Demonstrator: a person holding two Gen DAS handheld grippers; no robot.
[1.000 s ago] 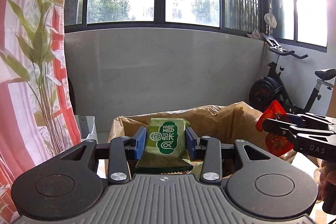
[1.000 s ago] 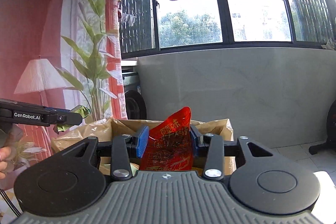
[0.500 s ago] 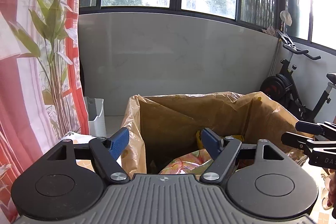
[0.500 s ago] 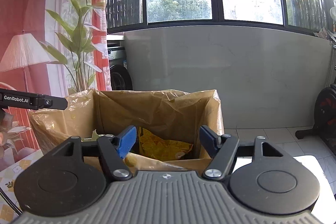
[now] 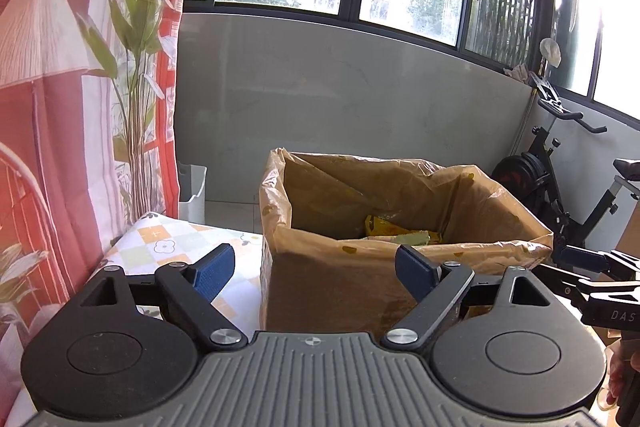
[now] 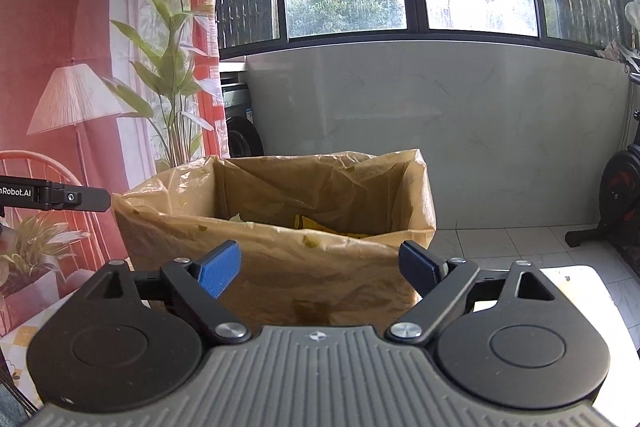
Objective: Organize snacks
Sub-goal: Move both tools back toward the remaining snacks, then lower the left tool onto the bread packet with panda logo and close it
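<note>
box (image 5: 344,279) lined with a tan plastic bag sits straight ahead of both your grippers, its near wall just past the fingertips and its open mouth higher and further on. your left gripper (image 5: 314,273) has just been opening and now stands spread wide with nothing between its blue pads; your right gripper (image 6: 320,267) has done the same and is equally bare. snack packets (image 5: 400,233) lie deep inside the box, a yellow one and a paler one showing over the rim in the left view, and only slivers of them (image 6: 320,225) in the right view. neither hand looks clearly nearer to the box; each faces a different corner of it.

most of the box's contents are hidden behind its near wall and the crumpled liner, so you cannot tell how the packets lie or how full it is. the bench (image 5: 172,243), under a checked floral cloth, shows only at the left, and any snacks left to sort are out of view.
</note>
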